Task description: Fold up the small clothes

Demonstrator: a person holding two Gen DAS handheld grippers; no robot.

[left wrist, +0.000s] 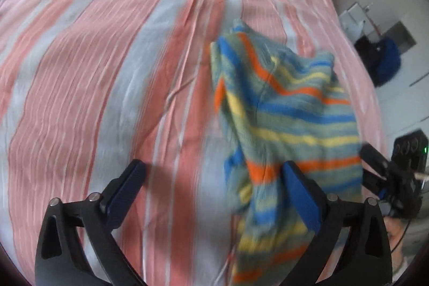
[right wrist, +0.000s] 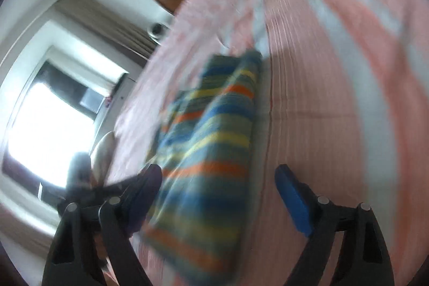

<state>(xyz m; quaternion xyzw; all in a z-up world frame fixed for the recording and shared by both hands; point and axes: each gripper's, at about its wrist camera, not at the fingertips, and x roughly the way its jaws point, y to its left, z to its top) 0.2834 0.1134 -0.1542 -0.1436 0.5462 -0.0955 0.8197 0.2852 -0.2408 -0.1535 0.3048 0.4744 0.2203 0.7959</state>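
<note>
Striped garment (left wrist: pixel 289 109) lying crumpled on the bed (left wrist: pixel 93 71), its long axis running away from both cameras. Left tongs (left wrist: pixel 214 178) stand apart and empty; the cloth lies to their right, overlapping the right finger. Right tongs (right wrist: pixel 218 180) stand apart with the garment between the fingers, so they appear the nearer to grasp.

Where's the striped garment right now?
The striped garment lies bunched on the pink striped bedsheet, on the right of the left wrist view behind the left tongs' right finger; the right wrist view shows it between the open right tongs.
</note>
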